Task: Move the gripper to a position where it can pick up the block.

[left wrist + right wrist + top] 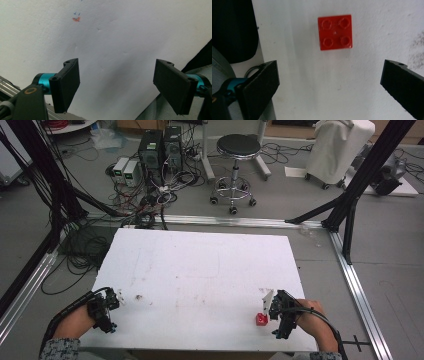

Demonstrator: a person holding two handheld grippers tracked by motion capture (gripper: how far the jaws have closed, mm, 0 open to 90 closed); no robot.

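Red brick (334,32), four studs up, lies flat on the white table (200,265) near its front right corner, just ahead of my right gripper (329,82) and touching neither jaw. I read those jaws as wide apart, nothing between them. Left gripper (116,85) sits at the front left edge, jaws likewise wide over bare tabletop. Small orange smudge (76,19) lies beyond it.

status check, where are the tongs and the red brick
Both tongs open, empty. Left tongs at table's near left edge. Right tongs just short of red brick, not touching. Nothing between.
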